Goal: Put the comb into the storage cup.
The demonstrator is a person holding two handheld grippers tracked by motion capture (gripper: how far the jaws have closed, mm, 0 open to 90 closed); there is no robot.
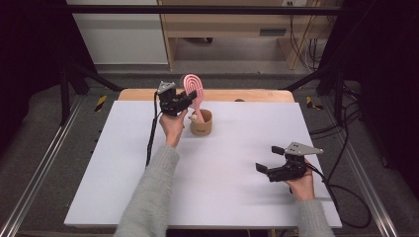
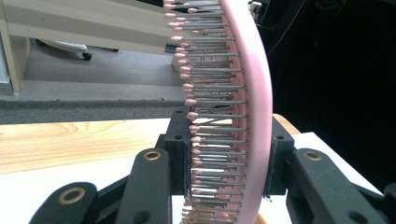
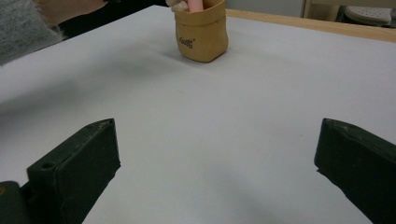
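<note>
A pink hairbrush [image 1: 193, 89] stands upright with its handle down in a small tan pouch [image 1: 201, 123] near the table's far middle. My left gripper [image 1: 187, 100] is shut on the brush's head, just above the pouch. In the left gripper view the pink brush [image 2: 243, 116] with its pink-tipped bristles sits between the two black jaws, which press on both sides of it. My right gripper [image 1: 265, 159] rests low at the near right of the table, open with nothing between its jaws [image 3: 215, 154]. The tan pouch [image 3: 201, 35] lies well ahead of it.
The white table top [image 1: 222, 163] has a wooden strip [image 1: 247, 95] along its far edge. A pale object [image 1: 196, 118] pokes out of the pouch beside the brush handle. Metal rails flank the table, and cables trail at the right [image 1: 346, 197].
</note>
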